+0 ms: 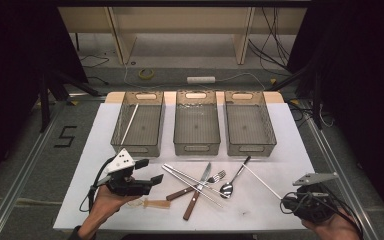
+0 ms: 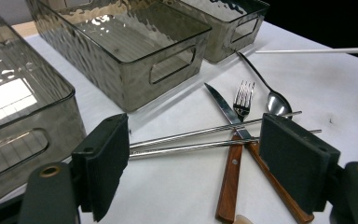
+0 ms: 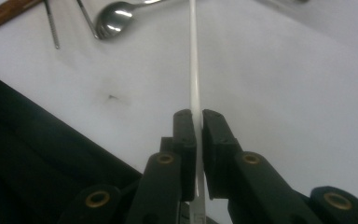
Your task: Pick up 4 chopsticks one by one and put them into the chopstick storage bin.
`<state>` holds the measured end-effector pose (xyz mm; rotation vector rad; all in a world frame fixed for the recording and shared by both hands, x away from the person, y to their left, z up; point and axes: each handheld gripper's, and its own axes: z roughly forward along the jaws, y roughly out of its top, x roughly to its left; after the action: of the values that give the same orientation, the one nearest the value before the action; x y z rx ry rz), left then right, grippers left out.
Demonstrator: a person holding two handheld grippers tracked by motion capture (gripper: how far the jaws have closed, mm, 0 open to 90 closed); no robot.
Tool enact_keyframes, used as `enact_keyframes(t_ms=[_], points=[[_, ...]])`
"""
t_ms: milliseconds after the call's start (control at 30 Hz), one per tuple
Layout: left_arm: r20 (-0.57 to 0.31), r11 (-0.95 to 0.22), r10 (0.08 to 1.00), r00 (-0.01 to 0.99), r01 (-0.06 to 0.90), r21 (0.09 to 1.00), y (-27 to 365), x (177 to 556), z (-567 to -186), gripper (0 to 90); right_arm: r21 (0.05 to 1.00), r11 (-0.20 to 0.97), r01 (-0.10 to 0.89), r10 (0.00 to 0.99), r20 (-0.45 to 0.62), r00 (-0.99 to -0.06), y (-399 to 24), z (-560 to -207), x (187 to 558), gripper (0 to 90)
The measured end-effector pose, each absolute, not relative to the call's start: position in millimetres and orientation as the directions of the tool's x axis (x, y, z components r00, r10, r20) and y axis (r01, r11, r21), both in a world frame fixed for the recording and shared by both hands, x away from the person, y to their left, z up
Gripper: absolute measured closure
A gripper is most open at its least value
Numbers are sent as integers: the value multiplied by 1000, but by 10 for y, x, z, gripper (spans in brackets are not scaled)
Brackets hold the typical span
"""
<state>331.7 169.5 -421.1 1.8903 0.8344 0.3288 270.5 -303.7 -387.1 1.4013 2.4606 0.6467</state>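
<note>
Three clear bins stand in a row along the far half of the white table (image 1: pixel 290 150). The left bin (image 1: pixel 139 125) holds one white stick (image 1: pixel 129 124) lying slantwise; the middle bin (image 1: pixel 196 123) and right bin (image 1: pixel 248 123) look bare inside. Narrow gaps part the bins, with open table strips to either side of the row.

Near left: the left gripper (image 1: pixel 150 172) sits low over the table, jaws wide apart and holding nothing, aimed right toward the cutlery heap. Near edge of the table lies just under the hand. A pale wooden piece (image 1: pixel 152 203) lies just near of it.

Centre, near of the bins: two metal chopsticks (image 1: pixel 192 183) cross over a wood-handled knife (image 1: pixel 197 191) and a wood-handled fork (image 1: pixel 196 186); a steel spoon (image 1: pixel 232 179) lies just right of them, its handle pointing toward the right bin. Pieces touch and overlap, little slack between them.

Right: a white chopstick (image 1: pixel 262 181) runs slantwise from beside the spoon handle to the right gripper (image 1: pixel 285 201), whose jaws are clenched on its near end, pads pinching the stick (image 3: pixel 194 84) from both sides. Whether the far end clears the table, I cannot tell. That gripper sits at the near right corner, close to the table edge. Open white surface spreads between the chopstick and the right edge.
</note>
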Motion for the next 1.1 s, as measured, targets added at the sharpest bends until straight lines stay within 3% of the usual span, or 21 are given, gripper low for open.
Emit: enact_keyframes(t_ms=[700, 1100], points=[[-17, -460, 502, 865, 284, 842, 1025, 3407, -4214, 246, 511, 675, 532, 621, -6, -784, -1688, -3578, 3146, 854], [58, -581, 433, 899, 230, 781, 914, 3401, -4253, 271, 490, 723, 486, 557, 1, -830, -1412, -3617, 3129, 854]])
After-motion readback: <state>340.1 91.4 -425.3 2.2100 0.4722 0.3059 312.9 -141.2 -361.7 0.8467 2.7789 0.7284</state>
